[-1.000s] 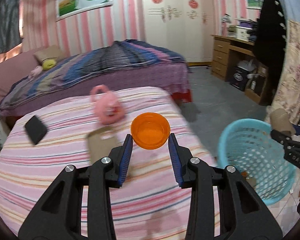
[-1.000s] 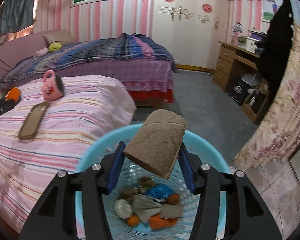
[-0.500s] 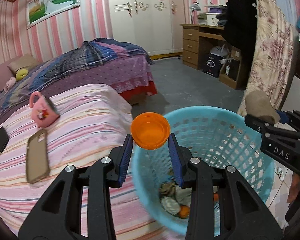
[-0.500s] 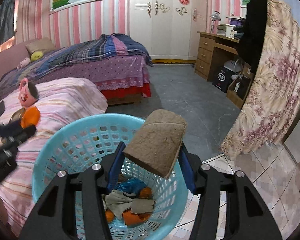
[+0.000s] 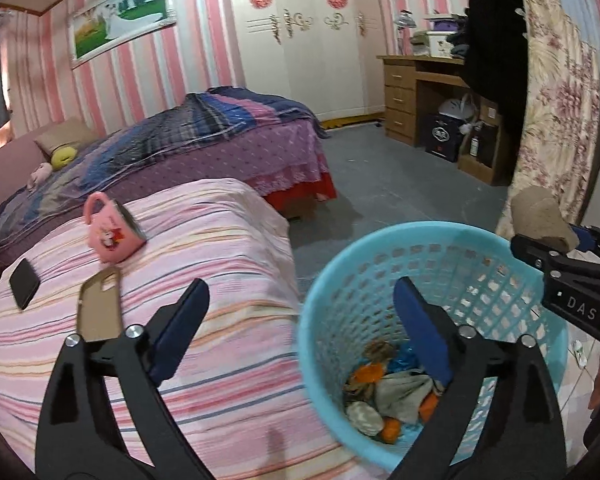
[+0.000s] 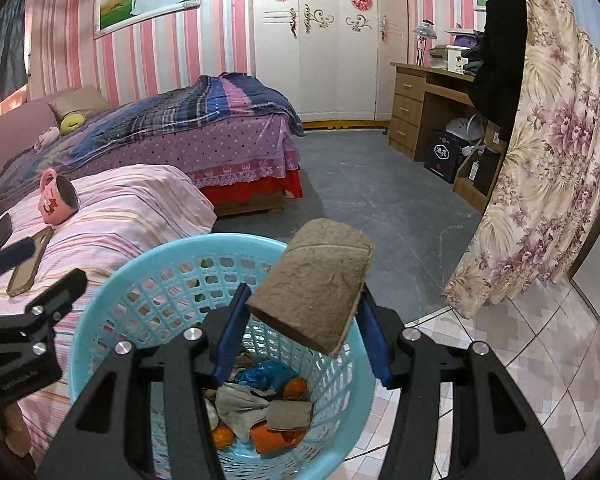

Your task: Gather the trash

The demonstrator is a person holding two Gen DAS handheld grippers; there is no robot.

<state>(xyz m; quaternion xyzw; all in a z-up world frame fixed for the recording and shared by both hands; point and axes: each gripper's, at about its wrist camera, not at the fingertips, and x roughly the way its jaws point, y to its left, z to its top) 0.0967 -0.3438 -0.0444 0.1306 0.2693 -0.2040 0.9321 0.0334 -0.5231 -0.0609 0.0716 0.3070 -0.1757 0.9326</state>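
Observation:
A light blue plastic basket (image 5: 380, 256) (image 6: 112, 292) stands on the floor beside the striped bed and holds several pieces of trash, among them orange bits (image 5: 366, 372) and grey paper (image 6: 240, 404). My left gripper (image 5: 300, 312) is open and empty, over the basket's near left rim. My right gripper (image 6: 300, 316) is shut on a flattened brown cardboard tube (image 6: 312, 292) above the basket; the tube also shows in the left wrist view (image 5: 540, 220).
On the pink striped bed (image 5: 204, 264) lie a pink mug (image 5: 112, 236), a brown phone case (image 5: 100, 308) and a black phone (image 5: 24, 288). A second bed (image 6: 204, 128), a wooden desk (image 6: 428, 104) and a floral curtain (image 6: 548, 176) stand around the grey floor.
My left gripper swung from the bed to over the basket, opened and let go of the orange lid, which is no longer between its fingers. My right gripper still holds the tube.

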